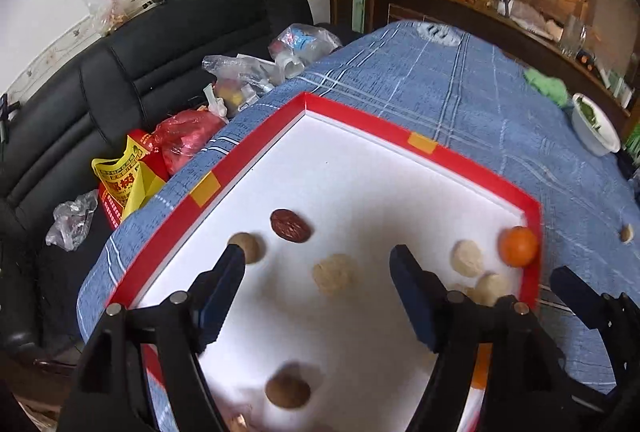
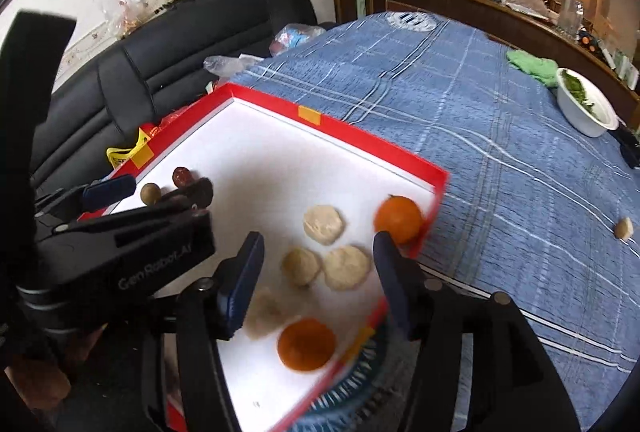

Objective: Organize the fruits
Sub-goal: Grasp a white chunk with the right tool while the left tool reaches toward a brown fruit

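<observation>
Both my grippers hang with jaws apart, holding nothing — left gripper (image 1: 320, 264) and right gripper (image 2: 320, 252) above the red tray (image 1: 472, 168), where walnuts and oranges (image 2: 398, 219) lie scattered, awaiting sorting.

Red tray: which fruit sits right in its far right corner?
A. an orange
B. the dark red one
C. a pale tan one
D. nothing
A: in the left wrist view an orange rests against the red tray rim at that corner; the dark red fruit lies toward the left side.
</observation>
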Demonstrator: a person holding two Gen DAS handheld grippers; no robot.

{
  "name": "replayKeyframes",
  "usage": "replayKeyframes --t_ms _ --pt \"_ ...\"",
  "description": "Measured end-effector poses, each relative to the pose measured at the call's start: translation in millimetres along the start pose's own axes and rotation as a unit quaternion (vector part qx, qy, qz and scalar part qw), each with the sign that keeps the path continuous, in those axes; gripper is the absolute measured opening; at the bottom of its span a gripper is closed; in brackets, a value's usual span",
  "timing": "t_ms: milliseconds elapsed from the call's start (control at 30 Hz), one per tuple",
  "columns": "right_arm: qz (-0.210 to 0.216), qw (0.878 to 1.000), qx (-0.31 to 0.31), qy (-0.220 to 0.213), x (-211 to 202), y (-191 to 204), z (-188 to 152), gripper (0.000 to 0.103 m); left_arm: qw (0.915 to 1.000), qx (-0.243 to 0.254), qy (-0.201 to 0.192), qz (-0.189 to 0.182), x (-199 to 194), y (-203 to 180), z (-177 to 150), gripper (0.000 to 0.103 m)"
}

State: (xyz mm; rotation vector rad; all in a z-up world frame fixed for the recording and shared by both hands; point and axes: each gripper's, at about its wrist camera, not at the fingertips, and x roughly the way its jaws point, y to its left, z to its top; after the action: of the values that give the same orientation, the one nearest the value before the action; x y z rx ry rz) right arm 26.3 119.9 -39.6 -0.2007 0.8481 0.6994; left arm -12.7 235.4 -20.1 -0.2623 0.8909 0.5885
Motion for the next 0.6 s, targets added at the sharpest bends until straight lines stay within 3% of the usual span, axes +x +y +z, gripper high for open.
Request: replayKeyframes --t_ms 200,400,600 --pt "-0.006 0.999 0.019 -0.033 -40 -30 -18 0.06 0.999 0.002 -0.036 -0.027 -30 -19 -13 0.076" --pt "-0.043 0.994 0.078 -0.061 -80 -102 -55 0.059 0.9942 0.045 -0.049 -0.084 -43 -74 -30 0.077" --pt "-0.147 0.974 0.161 -0.055 -99 -213 -89 0.059 0.9843 0.118 -0.04 -0.125 -40 -139 -51 0.077"
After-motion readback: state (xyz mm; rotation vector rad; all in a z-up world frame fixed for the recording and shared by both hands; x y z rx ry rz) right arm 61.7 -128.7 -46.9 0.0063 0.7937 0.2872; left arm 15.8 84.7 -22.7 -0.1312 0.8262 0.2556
